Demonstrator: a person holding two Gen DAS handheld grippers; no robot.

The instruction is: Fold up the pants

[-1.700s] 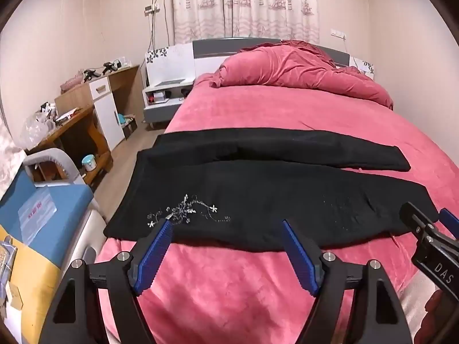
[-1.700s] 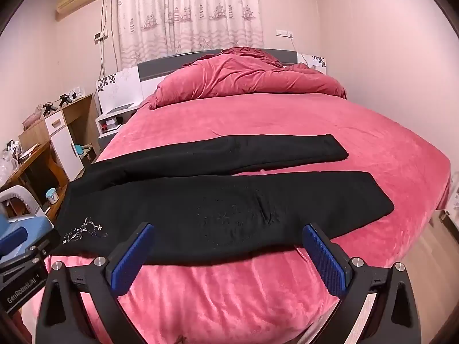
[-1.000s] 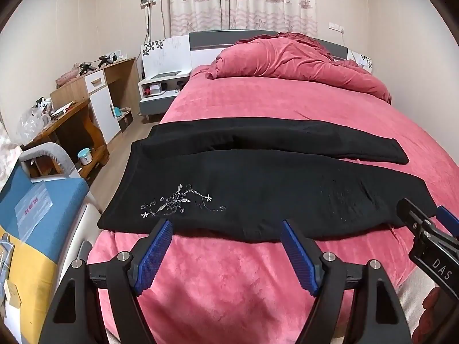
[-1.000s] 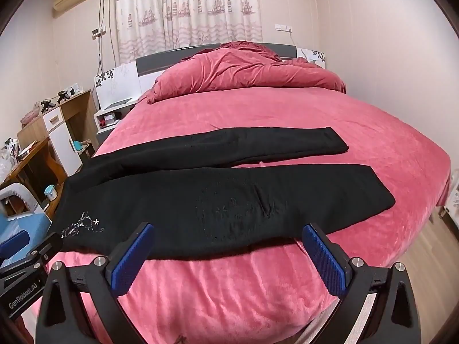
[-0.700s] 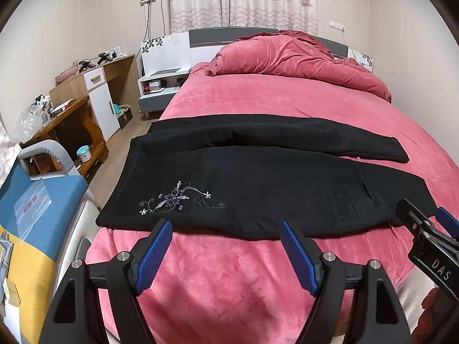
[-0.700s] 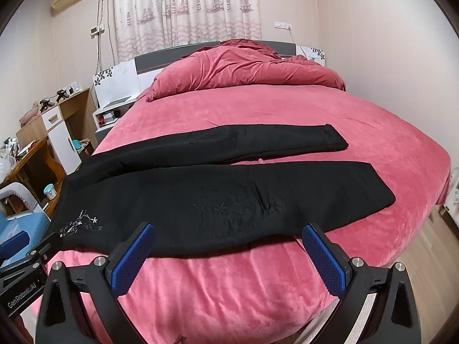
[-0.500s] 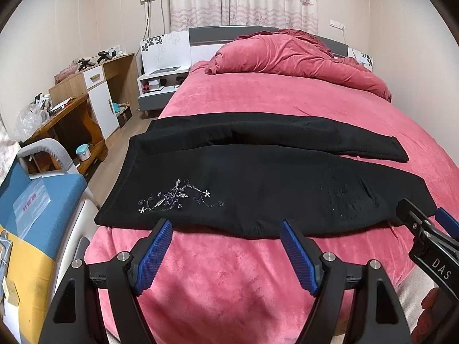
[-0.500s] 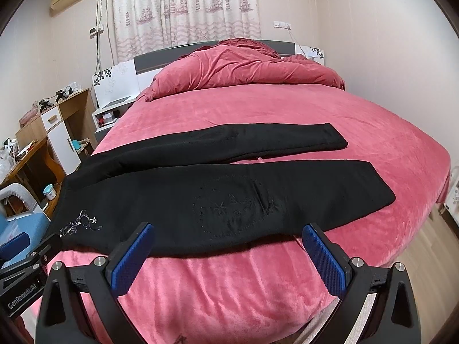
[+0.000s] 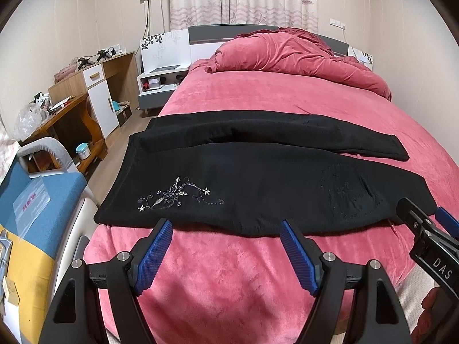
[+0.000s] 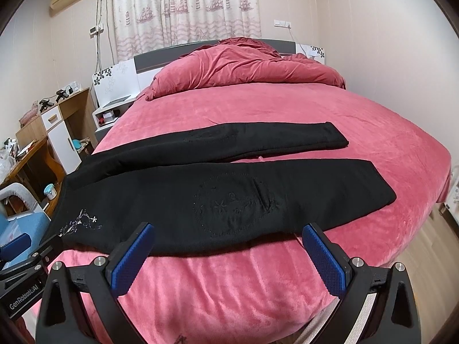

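Black pants (image 9: 258,183) (image 10: 229,189) lie flat across the pink bed, waist to the left, both legs spread toward the right. White floral embroidery (image 9: 175,195) marks the hip of the near leg. My left gripper (image 9: 226,240) hovers open just short of the pants' near edge, by the embroidery, holding nothing. My right gripper (image 10: 226,243) stands open before the near leg's middle, also short of the cloth. Each gripper shows at the edge of the other's view: the right gripper's tip (image 9: 424,229) and the left gripper's body (image 10: 25,261).
A rumpled pink duvet (image 9: 287,54) is heaped at the headboard. Left of the bed stand a wooden desk (image 9: 71,114), a white nightstand (image 9: 160,83) and a blue-cushioned chair (image 9: 34,200). The bed's right edge (image 10: 430,200) drops to wooden floor.
Both views have shifted slightly, the pants sitting a little higher and farther in frame. Both grippers stay open and the pants have not moved.
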